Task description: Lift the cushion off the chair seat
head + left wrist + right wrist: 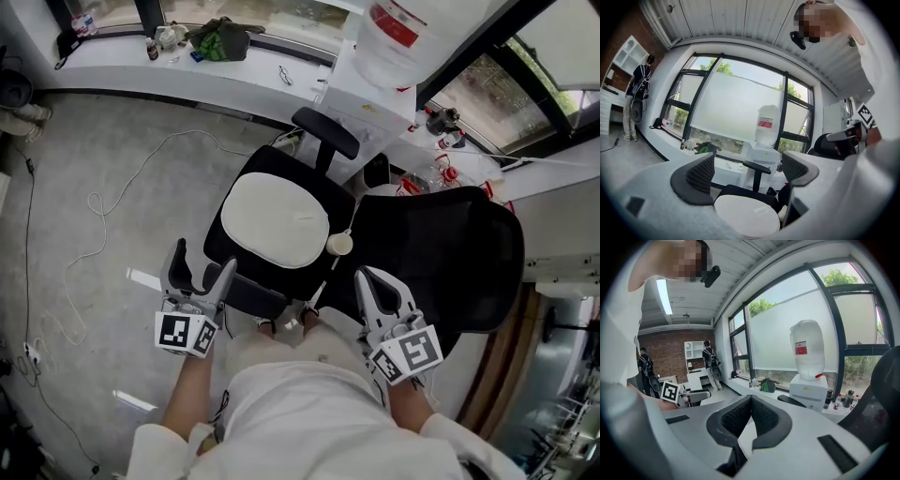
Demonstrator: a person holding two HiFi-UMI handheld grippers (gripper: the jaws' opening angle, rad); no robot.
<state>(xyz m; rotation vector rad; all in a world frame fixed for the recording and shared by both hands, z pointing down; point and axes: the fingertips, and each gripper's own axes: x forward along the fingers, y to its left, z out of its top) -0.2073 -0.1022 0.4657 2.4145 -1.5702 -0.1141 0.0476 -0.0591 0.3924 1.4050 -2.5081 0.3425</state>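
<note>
I note a smooth cream oval cushion (275, 220) on the black chair (323, 192). Left gripper (202, 258) jaws wide apart, empty; right gripper (375, 279) jaws seemingly together, empty.

Grey floor (103, 122) seen from steeply above. Thin white cable (95, 200) looping across it at left; black cable (28, 216) along far-left edge.

Black chair seat (272, 161) at centre, w/ cream oval cushion (275, 220) lying flat on it, covering most of the seat.

White window ledge (216, 80) across top. On it, L to R: small dark bottle (152, 49), green-and-dark bundle (221, 39) just beside it, poss. a pair of glasses (285, 74), too small to be sure. Cluster of bottles (443, 127) on ledge at far right.
</note>
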